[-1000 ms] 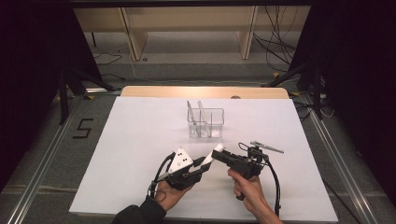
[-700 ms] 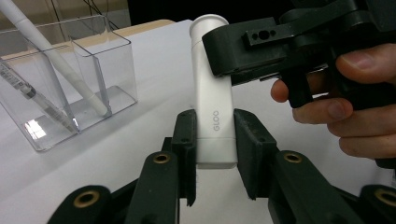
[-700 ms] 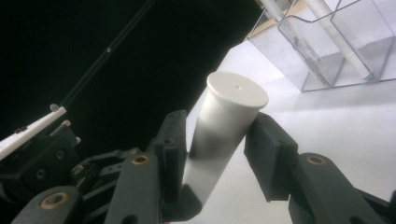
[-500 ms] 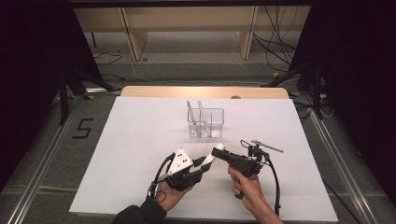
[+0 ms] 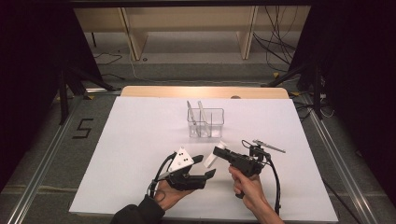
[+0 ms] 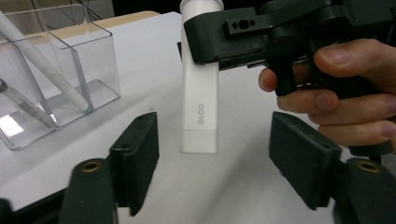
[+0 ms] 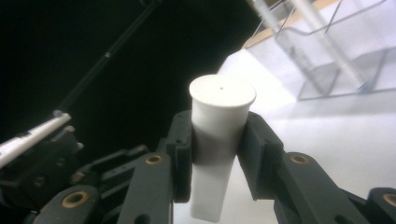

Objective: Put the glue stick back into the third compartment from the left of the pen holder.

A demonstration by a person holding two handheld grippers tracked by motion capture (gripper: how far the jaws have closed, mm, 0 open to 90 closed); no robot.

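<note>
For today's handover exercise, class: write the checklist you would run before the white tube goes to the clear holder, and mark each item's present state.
1. Right gripper clamps the tube: ok, its fingers press both sides.
2. Left gripper has let go: ok, its fingers have just been opening and stand apart from the tube.
3. Tube clear of the table: ok, it hangs above it.
4. Holder upright: ok.
5. Free compartment: ok, the right one looks empty; pens lean in the left.
6. Tube cap tight: cannot tell.
</note>
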